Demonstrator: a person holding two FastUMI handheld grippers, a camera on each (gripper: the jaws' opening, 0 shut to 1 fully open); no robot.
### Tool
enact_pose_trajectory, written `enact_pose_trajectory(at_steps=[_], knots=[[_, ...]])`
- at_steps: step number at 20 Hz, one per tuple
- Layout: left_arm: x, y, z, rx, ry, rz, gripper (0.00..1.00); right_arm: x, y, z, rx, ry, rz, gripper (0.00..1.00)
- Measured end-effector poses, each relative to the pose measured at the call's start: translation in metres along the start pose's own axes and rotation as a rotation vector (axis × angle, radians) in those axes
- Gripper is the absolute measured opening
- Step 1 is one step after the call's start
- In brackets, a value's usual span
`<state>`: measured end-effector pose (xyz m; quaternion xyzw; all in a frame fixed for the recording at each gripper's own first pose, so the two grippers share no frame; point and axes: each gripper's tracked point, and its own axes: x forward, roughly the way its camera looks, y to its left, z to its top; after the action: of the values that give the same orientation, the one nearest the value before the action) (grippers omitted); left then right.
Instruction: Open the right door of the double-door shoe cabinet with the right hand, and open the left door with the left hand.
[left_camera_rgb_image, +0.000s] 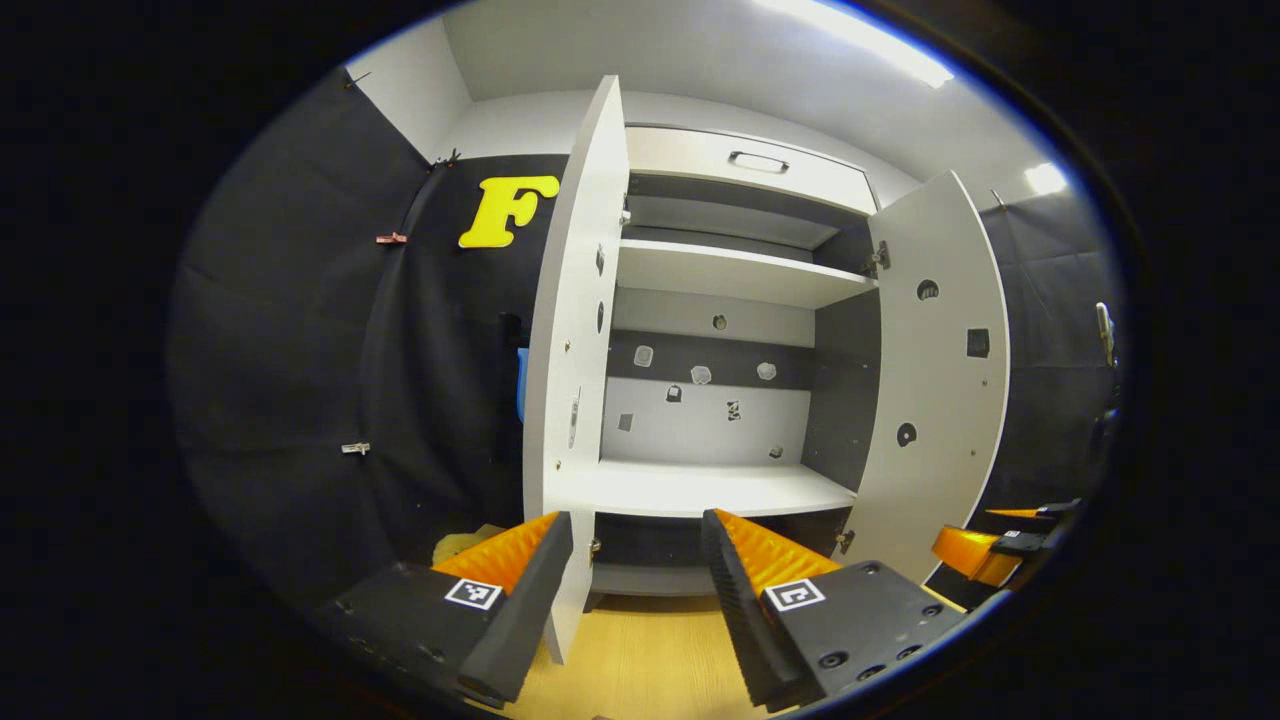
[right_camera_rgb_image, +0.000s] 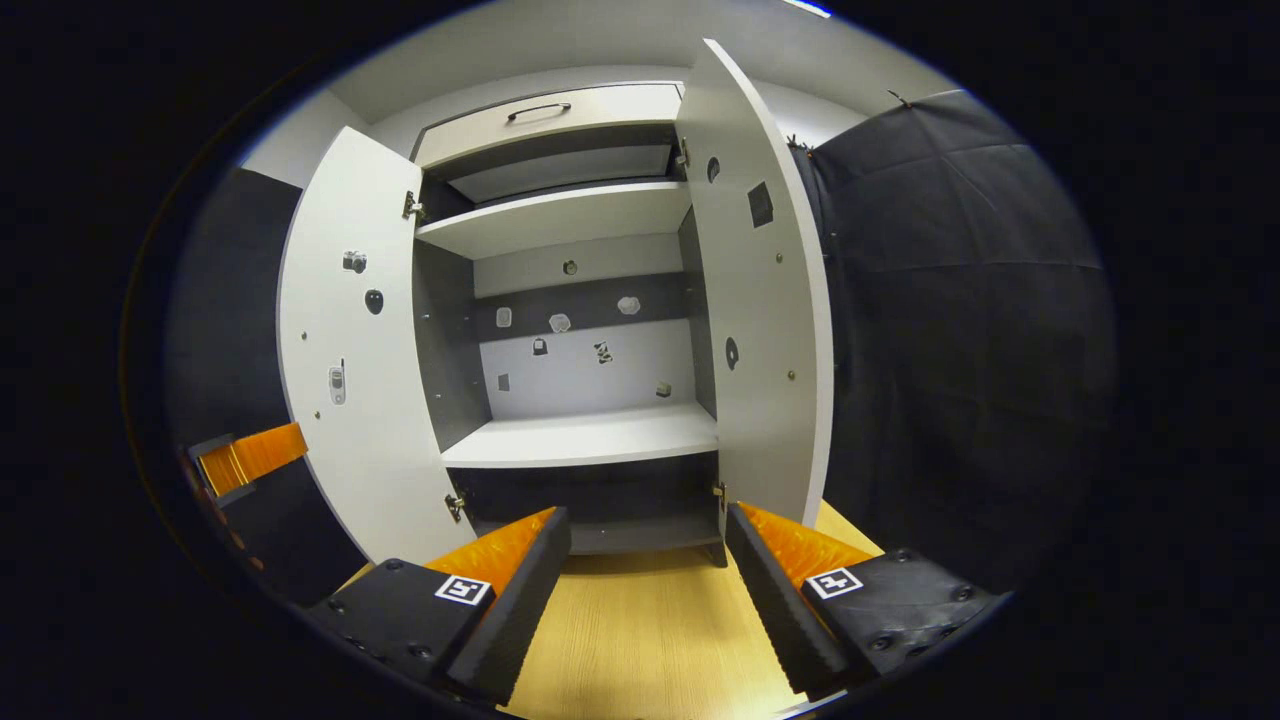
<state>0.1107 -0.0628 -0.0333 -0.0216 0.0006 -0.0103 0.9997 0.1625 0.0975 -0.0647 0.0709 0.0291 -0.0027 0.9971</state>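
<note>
Shoe cabinet (right_camera_rgb_image: 580, 435) white, dark grey inner walls; floor (right_camera_rgb_image: 650, 630) pale wood grain; gripper fingers (left_camera_rgb_image: 745, 590) black, orange ridged backs.

This is looking like a staged recording booth, not a lived-in home: black cloth (right_camera_rgb_image: 960, 300) is hanging as walls w/ clips pinning it, white ceiling w/ strip lights (left_camera_rgb_image: 860, 40) glowing overhead. A white shoe cabinet (left_camera_rgb_image: 720, 270) is standing on light wood flooring (right_camera_rgb_image: 640, 630), its shelves sitting bare, small stickers dotting its back panel & door insides.
</note>
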Motion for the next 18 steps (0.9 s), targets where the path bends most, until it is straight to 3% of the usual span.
enact_pose_trajectory(at_steps=[5, 18], knots=[[0.001, -0.01, -0.01, 0.024, 0.007, -0.023, 0.95, -0.009, 0.011, -0.009, 0.021, 0.003, 0.006, 0.98], [0.01, -0.013, -0.029, 0.036, 0.018, -0.065, 0.95, -0.003, 0.006, 0.0, -0.039, -0.022, -0.036, 0.99]])
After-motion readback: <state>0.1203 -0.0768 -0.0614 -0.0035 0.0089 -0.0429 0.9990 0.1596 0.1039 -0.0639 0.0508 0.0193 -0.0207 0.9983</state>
